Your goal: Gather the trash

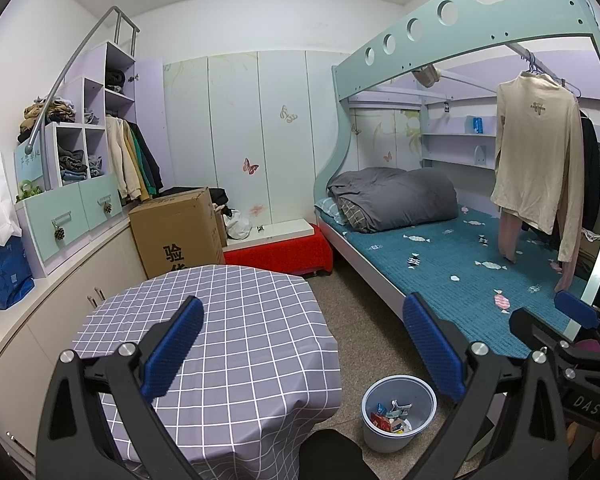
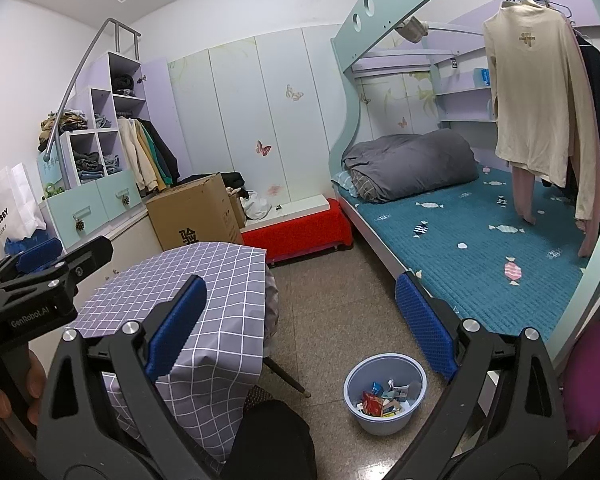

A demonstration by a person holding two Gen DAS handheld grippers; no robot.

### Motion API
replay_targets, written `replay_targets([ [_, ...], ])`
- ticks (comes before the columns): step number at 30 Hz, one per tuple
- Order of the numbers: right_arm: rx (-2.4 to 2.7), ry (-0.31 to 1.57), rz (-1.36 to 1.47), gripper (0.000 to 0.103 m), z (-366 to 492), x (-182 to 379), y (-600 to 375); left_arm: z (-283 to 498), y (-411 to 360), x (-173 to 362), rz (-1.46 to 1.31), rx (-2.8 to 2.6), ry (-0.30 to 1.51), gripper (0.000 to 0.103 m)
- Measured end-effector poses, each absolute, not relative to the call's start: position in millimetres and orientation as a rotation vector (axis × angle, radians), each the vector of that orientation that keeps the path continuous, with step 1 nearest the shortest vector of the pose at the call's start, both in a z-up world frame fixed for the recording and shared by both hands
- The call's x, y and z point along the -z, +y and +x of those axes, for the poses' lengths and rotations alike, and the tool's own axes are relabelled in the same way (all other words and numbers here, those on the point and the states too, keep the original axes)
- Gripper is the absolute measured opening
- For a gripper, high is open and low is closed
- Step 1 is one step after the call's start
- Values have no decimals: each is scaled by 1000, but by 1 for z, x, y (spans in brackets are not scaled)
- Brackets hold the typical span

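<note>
Both the left gripper (image 1: 304, 344) and right gripper (image 2: 300, 320) gape empty above the bare checked worktop (image 1: 236, 320), while the bin (image 1: 398, 412) at lower right already holds wrappers, so collecting looks finished.

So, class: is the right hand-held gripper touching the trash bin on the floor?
Apart. In the right wrist view, the right hand-held gripper is held open above the floor, with bare tiles visible between its fingers and the trash bin below.

Left gripper (image 2: 40, 268) body: we read "GenRobot.AI" in pale letters.
Right gripper (image 1: 572, 316) body: we read "DAS"; the rest is cut off.
Cardboard box (image 1: 176, 232): we see the black character "验", with a second one half hidden below.
White paper bag (image 2: 14, 204): we read "OBBY"; the first letters are hidden.
</note>
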State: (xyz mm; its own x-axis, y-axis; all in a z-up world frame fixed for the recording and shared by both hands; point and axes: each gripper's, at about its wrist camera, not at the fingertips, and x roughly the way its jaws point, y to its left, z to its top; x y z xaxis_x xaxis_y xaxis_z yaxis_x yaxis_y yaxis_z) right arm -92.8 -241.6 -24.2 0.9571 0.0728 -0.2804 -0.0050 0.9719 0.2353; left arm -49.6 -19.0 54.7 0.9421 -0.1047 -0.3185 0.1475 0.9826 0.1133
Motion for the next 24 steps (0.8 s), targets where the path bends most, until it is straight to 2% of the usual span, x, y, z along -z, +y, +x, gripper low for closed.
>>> replay_targets([
  [24,-42,301,237,93,-92,26,-240,-48,-14,-49,137,132,323,98],
])
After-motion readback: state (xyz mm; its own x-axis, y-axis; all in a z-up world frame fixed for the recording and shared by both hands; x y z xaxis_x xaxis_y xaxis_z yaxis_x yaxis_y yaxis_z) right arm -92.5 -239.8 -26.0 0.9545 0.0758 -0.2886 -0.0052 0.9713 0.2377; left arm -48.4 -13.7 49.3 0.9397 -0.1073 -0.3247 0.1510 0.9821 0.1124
